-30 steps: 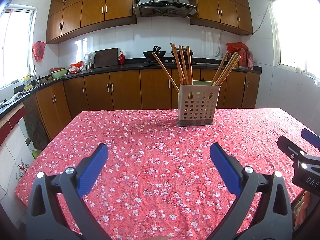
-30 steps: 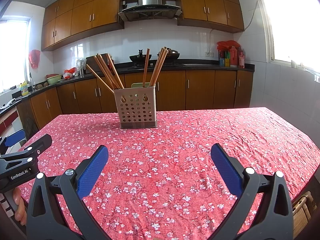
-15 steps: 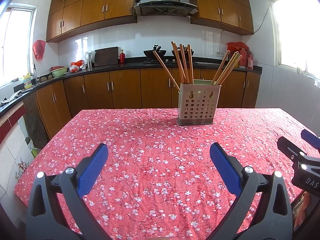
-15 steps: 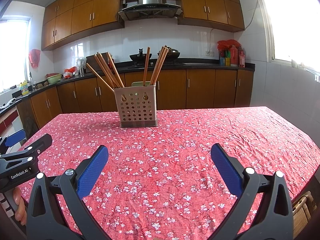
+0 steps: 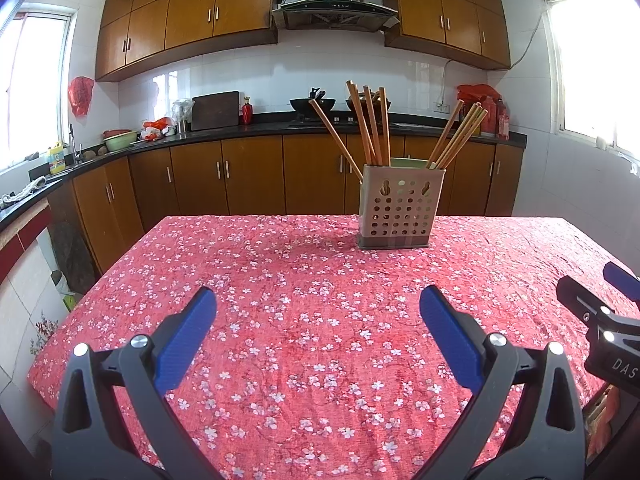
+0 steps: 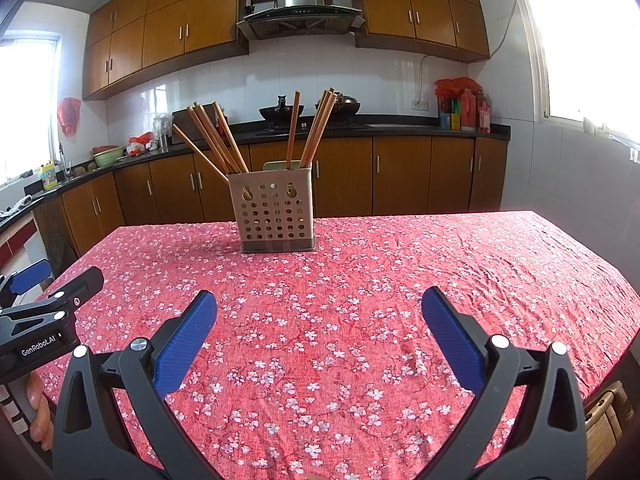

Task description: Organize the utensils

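Grippers come first, nearest to us: we hold our left gripper point(image 5: 318, 308) with its blue pads spread wide and nothing between them, and our right gripper point(image 6: 319, 310) equally spread and empty. Both hover above the near part of the table, apart from any utensil. Beneath them we see only the red floral tablecloth point(image 6: 400, 288), wrinkled, with no loose utensil lying on the part that shows.

Farther on, toward the far edge of the table, stands the perforated utensil holder point(image 5: 400, 208), upright on the cloth. In it we see wooden chopsticks point(image 5: 370, 128) in two clusters, one leaning left and one point(image 5: 460, 136) leaning right, which suggests separate compartments; a pale green piece shows just behind the rim, and we cannot tell what it is.

We judge the task to be at or near its end, since every chopstick in view already sits in the holder. Whether anything lies outside the views, we cannot tell. Beyond the table run the wooden cabinets point(image 6: 400, 176) and the dark counter.
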A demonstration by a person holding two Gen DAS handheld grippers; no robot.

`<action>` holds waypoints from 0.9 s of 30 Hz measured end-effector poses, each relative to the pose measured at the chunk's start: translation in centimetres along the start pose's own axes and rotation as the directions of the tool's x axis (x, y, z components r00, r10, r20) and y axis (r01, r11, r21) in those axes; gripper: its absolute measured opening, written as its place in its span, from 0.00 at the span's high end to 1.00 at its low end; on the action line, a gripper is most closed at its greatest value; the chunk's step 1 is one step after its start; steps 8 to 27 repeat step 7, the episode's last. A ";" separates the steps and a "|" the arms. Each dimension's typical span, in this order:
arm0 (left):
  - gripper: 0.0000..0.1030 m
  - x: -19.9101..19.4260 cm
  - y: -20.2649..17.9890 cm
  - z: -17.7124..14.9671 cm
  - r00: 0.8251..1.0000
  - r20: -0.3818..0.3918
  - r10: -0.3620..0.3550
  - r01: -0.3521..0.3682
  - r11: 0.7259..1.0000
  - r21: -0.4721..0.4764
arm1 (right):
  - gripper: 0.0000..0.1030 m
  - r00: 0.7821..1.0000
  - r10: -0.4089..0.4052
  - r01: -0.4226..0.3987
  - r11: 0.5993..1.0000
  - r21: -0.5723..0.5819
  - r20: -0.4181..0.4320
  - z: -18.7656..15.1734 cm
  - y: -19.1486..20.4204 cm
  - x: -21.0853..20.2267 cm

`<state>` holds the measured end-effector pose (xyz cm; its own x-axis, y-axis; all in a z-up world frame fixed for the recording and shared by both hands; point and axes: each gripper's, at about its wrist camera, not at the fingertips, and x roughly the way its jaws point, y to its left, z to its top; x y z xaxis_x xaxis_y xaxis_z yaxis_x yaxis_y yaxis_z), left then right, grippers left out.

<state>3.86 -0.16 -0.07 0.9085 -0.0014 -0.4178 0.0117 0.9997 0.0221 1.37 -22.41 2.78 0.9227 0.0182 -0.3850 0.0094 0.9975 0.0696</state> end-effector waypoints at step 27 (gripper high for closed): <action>0.04 0.1 0.0 0.1 1.000 -0.011 -0.005 0.004 1.000 -0.011 | 0.02 1.000 0.000 0.000 1.000 0.001 -0.002 0.0 -0.1 0.0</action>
